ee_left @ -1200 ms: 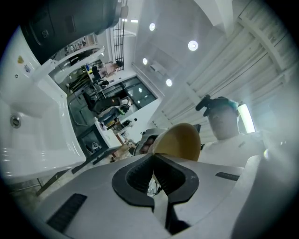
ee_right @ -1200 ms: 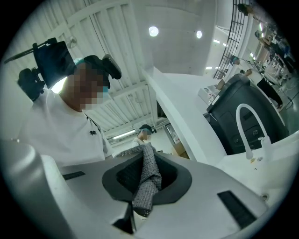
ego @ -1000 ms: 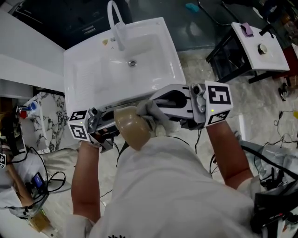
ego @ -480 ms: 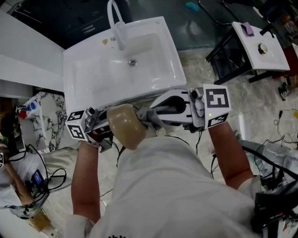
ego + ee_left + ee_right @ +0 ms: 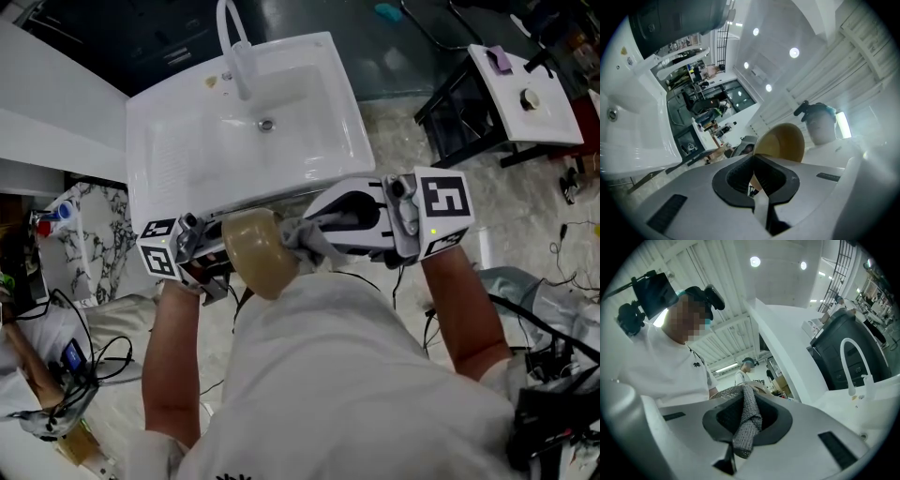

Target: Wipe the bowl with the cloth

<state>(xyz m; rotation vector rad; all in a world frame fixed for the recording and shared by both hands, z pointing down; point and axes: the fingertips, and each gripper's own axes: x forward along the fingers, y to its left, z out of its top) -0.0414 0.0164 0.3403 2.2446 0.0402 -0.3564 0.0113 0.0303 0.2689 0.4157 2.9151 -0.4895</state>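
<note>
The left hand-held gripper (image 5: 219,249) pinched the tilted tan bowl (image 5: 255,253); the right hand-held gripper (image 5: 302,234) pinched grey cloth (image 5: 747,423). A white sink (image 5: 187,164) lay beyond.

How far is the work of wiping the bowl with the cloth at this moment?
Done: the left gripper is shut on the rim of the bowl, and the right gripper is shut on the cloth. In hand: the cloth lies against the bowl's side, in front of the sink. Left: the wiping itself; how much of the bowl is already wiped I cannot tell.
</note>
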